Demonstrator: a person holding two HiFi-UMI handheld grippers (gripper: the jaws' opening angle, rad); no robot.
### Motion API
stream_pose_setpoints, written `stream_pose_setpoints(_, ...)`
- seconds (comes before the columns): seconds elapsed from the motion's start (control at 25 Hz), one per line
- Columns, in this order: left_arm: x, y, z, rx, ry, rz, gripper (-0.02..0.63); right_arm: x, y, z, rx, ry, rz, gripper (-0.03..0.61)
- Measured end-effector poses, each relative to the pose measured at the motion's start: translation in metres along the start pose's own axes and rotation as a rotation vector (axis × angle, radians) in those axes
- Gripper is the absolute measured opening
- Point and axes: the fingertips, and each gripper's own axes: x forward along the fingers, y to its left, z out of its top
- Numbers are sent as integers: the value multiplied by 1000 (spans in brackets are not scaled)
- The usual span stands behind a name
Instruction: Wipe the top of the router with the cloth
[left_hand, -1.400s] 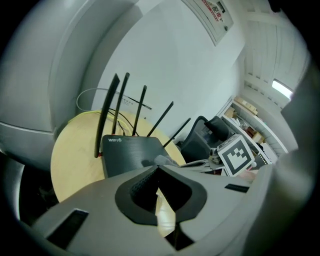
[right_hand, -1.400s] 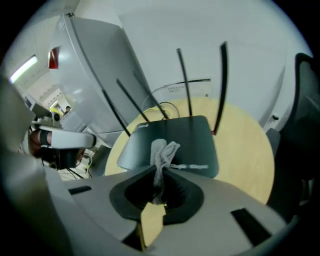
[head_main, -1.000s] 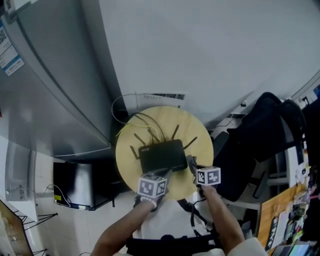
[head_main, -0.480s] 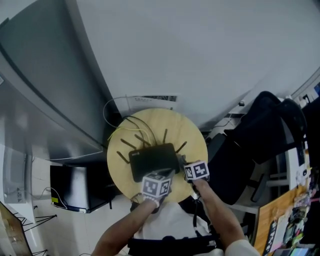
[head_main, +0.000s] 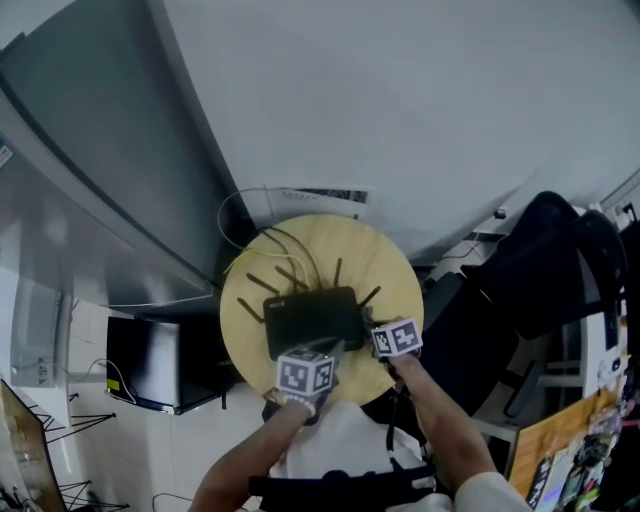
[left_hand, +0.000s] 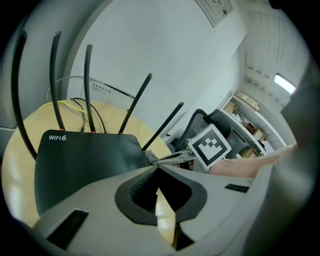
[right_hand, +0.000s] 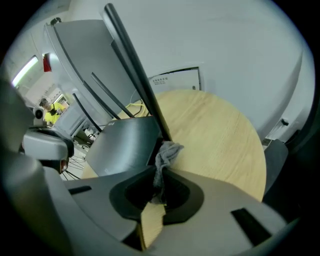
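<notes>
The black router lay flat near the middle of the round wooden bench, with its thin antennas standing up along the far edge and thin cables trailing behind it toward the wall. The right hand-held gripper was clamped on a small grey cloth, which bunched out past the jaw tips and sat against the router's right-hand edge, beside the base of the nearest antenna. In the head view this right hand-held gripper reached in from the near right of the bench, with its marker cube just off the router's corner. The left hand-held gripper had its jaws together with nothing between them, and their tips sat at the router's near edge. From above, the left hand-held gripper pointed at the router from the near side of the bench.
</notes>
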Motion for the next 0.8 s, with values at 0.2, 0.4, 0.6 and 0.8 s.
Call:
stream_pose_setpoints(0.2,-8,9,-6,-15,7,3,-2,-9,5,-17,-21,-11,9,41)
stream_pose_setpoints(0.4,-18,13,-13,1,34,-8,-2,-18,15,-43,18,-16,2,41)
stream_pose_setpoints(0.6,-34,15,-22,31,68,-31,-3,-23,30,-59,63,-35,-15,41)
stream_pose_setpoints(0.8,-52,27,-31,48,90,-33,-3,-21,44,-69,117,-34,-63,41)
